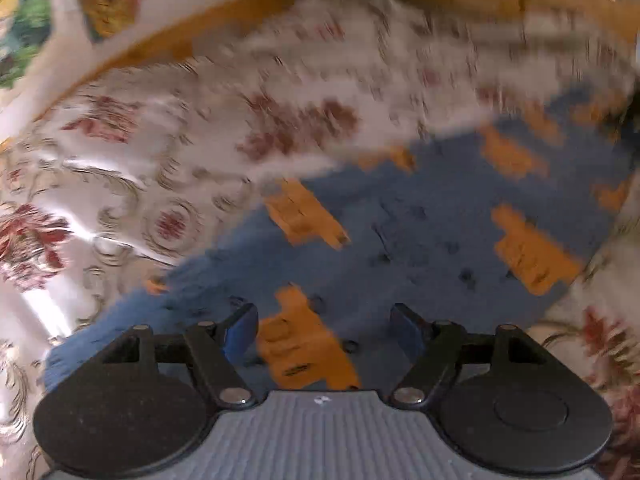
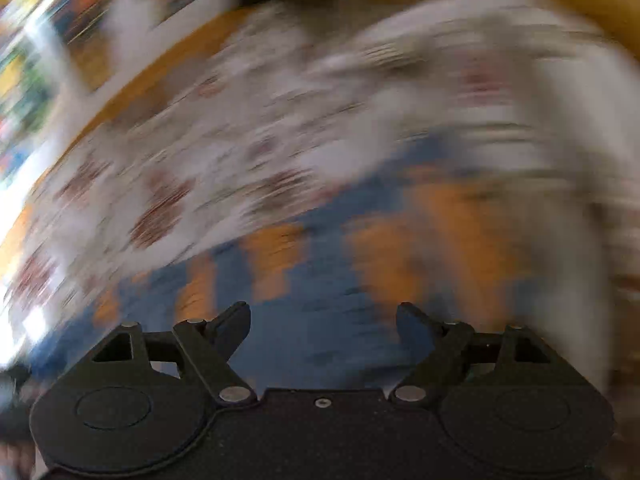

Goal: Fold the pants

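I am seeing one pair of pants, blue with orange truck-like prints, lying flat on the surface, which is wearing a white floral cloth. Through the left wrist camera, I am counting about seven orange prints on the blue fabric, which is stretching from 7 o'clock up toward 2 o'clock. My left claw is hovering over the fabric with its two fingers spread wide, gripping nothing; one orange print is sitting between them. At 10 o'clock an orange-brown edge of the surface is showing.

Through the right wrist camera everything is smearing with heavy blur. I am making out the same pants filling 6 o'clock, the floral cloth at 10 o'clock. My right claw is also spread apart, holding nothing.
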A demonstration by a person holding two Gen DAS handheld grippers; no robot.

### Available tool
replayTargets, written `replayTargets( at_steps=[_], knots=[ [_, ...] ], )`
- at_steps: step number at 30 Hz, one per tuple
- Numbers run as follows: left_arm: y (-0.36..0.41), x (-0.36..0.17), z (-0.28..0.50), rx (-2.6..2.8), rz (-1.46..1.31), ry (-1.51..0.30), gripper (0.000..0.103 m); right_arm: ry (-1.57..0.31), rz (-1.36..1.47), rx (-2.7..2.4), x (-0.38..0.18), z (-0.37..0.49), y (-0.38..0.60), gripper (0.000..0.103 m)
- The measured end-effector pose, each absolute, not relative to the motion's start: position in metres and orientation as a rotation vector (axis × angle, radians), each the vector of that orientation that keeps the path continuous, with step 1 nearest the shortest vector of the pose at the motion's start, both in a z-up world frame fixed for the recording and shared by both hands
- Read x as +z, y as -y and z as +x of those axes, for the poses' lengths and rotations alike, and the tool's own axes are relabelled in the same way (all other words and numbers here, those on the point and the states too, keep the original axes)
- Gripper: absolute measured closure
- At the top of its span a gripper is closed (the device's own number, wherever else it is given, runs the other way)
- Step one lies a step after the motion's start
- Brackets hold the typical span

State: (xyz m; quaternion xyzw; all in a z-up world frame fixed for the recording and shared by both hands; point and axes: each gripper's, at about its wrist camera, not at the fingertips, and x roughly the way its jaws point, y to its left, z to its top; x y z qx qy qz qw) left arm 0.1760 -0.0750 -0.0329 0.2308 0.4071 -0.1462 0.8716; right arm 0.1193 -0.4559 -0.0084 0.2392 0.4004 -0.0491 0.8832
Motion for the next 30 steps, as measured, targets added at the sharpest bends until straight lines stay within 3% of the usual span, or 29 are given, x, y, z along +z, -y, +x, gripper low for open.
replayTargets(
  at_steps=[2,5,9,12,14,16,22,27,30],
  knots=[
    [0.071,-0.045,0.177,-0.288,0.524,-0.864,0.019,-0.773,0.536,-0.145,-0.002,0.105,0.475,0.040],
    [0.041,-0.040,0.183,-0.196,0.421,-0.934,0.009,-0.681,0.531,-0.242,0.011,0.079,0.486,0.030],
    [0.019,-0.010,0.187,-0.101,0.315,-0.951,0.016,-0.593,0.759,-0.224,0.010,0.041,0.494,0.016],
    [0.042,0.019,0.194,-0.204,0.266,-0.886,0.014,-0.589,0.841,-0.176,0.001,0.041,0.490,0.016],
    [0.074,0.034,0.201,-0.325,0.243,-0.838,0.005,-0.596,0.894,-0.170,-0.010,0.048,0.488,0.016],
    [0.114,0.041,0.209,-0.462,0.226,-0.801,0.000,-0.606,0.923,-0.189,-0.015,0.048,0.491,0.020],
    [0.246,0.036,0.227,-0.830,0.213,-0.803,0.000,-0.540,0.850,-0.290,-0.017,0.047,0.493,0.029],
    [0.301,-0.002,0.245,-0.897,0.228,-0.845,0.001,-0.547,0.799,-0.341,-0.023,0.053,0.498,0.058],
    [0.302,-0.024,0.249,-0.855,0.209,-0.907,0.001,-0.559,0.795,-0.359,-0.026,0.054,0.501,0.064]
  ],
)
